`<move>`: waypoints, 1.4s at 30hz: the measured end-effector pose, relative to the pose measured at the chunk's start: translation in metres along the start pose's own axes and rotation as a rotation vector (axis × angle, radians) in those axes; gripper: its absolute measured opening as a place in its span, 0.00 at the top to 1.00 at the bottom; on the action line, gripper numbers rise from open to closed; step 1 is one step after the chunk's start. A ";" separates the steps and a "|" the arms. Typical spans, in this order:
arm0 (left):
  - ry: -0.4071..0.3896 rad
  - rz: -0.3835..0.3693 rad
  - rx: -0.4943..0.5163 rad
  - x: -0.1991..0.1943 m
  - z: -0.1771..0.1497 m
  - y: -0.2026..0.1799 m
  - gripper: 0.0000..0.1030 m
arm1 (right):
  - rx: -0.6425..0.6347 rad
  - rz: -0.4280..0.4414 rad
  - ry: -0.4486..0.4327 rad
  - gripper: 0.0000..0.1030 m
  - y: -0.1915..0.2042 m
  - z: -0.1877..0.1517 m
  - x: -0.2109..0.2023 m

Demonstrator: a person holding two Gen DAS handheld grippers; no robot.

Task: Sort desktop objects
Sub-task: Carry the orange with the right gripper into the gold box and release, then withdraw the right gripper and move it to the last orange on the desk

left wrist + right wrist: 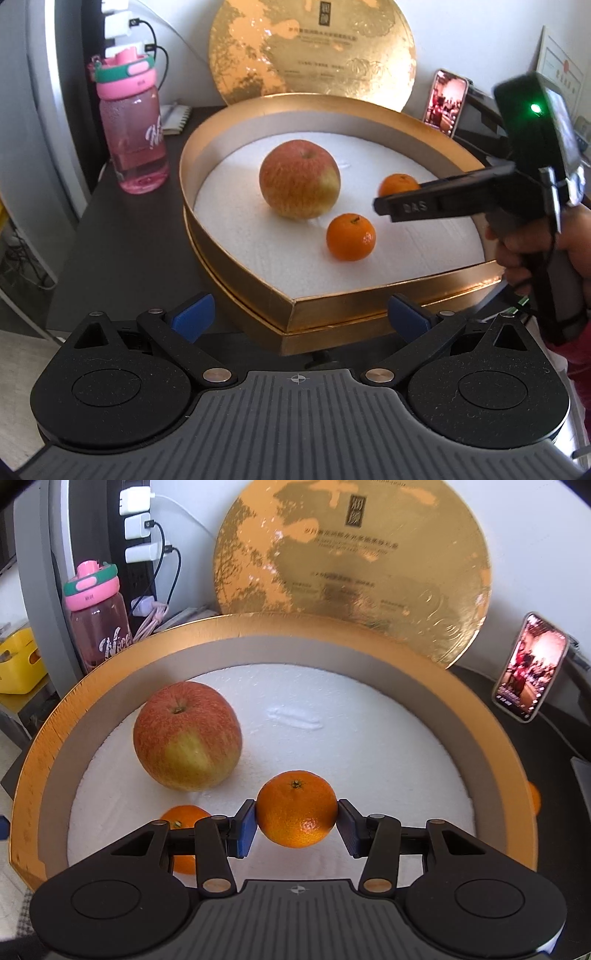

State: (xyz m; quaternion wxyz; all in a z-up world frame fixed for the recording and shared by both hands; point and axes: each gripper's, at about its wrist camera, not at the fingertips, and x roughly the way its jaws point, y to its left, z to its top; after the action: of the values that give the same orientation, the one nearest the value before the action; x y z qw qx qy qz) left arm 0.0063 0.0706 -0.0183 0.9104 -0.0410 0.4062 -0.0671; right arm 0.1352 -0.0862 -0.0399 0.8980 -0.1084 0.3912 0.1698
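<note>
While left tool [301, 319] spread, right tool [297, 825] pinches tangerine [296, 808] between pads.

Three mandarins show in the right wrist view: one [296, 808] at lower centre, one [181, 821] at lower left half hidden, and a sliver of a third [534, 797] at the right edge. One apple [186, 736] sits left of centre. There is one gold box [236, 627], one gold round lid [354, 568] at the top, one pink bottle [96, 627] at the upper left, one phone [530, 668] at the right, three white chargers [137, 524] at the upper left, and one yellow bin [18, 661] at the left edge.
</note>
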 end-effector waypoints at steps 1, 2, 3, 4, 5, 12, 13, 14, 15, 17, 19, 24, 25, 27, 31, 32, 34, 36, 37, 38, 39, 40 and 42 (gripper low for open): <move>0.002 -0.003 0.000 0.001 0.000 0.001 0.01 | 0.002 0.005 0.005 0.55 0.001 0.001 0.002; 0.006 -0.004 -0.002 0.002 0.000 0.001 0.01 | 0.003 0.010 0.009 0.55 0.002 0.002 0.002; 0.009 -0.006 -0.004 0.002 0.000 0.002 0.01 | 0.005 0.014 0.011 0.55 0.003 0.003 0.003; 0.011 -0.007 -0.006 0.003 0.001 0.002 0.01 | 0.005 0.017 0.013 0.55 0.004 0.004 0.004; 0.012 -0.009 -0.008 0.003 0.001 0.003 0.01 | 0.007 0.021 0.018 0.55 0.005 0.004 0.005; 0.020 -0.014 -0.006 0.002 0.001 -0.001 0.01 | 0.024 0.025 0.010 0.51 0.001 0.002 -0.002; 0.022 -0.015 -0.004 0.002 0.001 -0.002 0.01 | 0.028 0.024 0.004 0.50 -0.001 0.001 -0.005; 0.023 -0.015 -0.001 0.002 0.002 -0.003 0.01 | 0.031 0.023 -0.003 0.50 -0.003 0.000 -0.008; 0.023 -0.015 0.004 0.001 0.001 -0.005 0.01 | 0.035 0.022 -0.012 0.50 -0.005 -0.002 -0.011; 0.022 -0.015 0.016 0.000 0.001 -0.010 0.01 | 0.046 0.021 -0.031 0.49 -0.010 -0.006 -0.018; 0.022 -0.013 0.029 -0.002 0.001 -0.015 0.01 | 0.057 0.020 -0.054 0.49 -0.015 -0.010 -0.026; 0.025 -0.010 0.063 -0.004 0.001 -0.031 0.01 | 0.094 0.024 -0.144 0.48 -0.033 -0.023 -0.054; 0.026 -0.010 0.071 -0.005 0.001 -0.034 0.01 | 0.102 0.023 -0.166 0.47 -0.037 -0.026 -0.061; 0.026 -0.007 0.090 -0.005 0.002 -0.043 0.00 | 0.120 0.018 -0.210 0.45 -0.046 -0.030 -0.074; 0.027 0.035 0.102 -0.006 0.006 -0.057 0.00 | 0.169 -0.014 -0.283 0.43 -0.071 -0.044 -0.097; 0.014 0.043 0.106 -0.008 0.007 -0.059 0.01 | 0.184 -0.023 -0.297 0.43 -0.078 -0.047 -0.102; -0.015 0.043 0.124 -0.015 0.010 -0.064 0.01 | 0.216 -0.041 -0.317 0.42 -0.092 -0.056 -0.110; -0.038 0.039 0.136 -0.021 0.013 -0.070 0.01 | 0.248 -0.063 -0.330 0.42 -0.106 -0.064 -0.114; -0.047 0.035 0.143 -0.023 0.014 -0.073 0.01 | 0.266 -0.074 -0.333 0.42 -0.112 -0.068 -0.115; -0.053 0.031 0.153 -0.025 0.015 -0.077 0.01 | 0.284 -0.084 -0.333 0.42 -0.119 -0.071 -0.115; -0.056 0.028 0.164 -0.026 0.016 -0.081 0.01 | 0.300 -0.092 -0.333 0.42 -0.125 -0.074 -0.115; -0.058 0.027 0.176 -0.026 0.017 -0.086 0.01 | 0.313 -0.101 -0.330 0.42 -0.130 -0.077 -0.115; -0.054 0.026 0.197 -0.023 0.019 -0.096 0.01 | 0.327 -0.116 -0.324 0.42 -0.138 -0.082 -0.115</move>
State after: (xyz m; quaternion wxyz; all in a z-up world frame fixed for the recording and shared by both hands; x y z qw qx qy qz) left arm -0.0035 -0.0198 0.0236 0.9215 0.0519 0.3733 -0.0938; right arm 0.0614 -0.2655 -0.0017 0.9629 0.0450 0.2576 0.0672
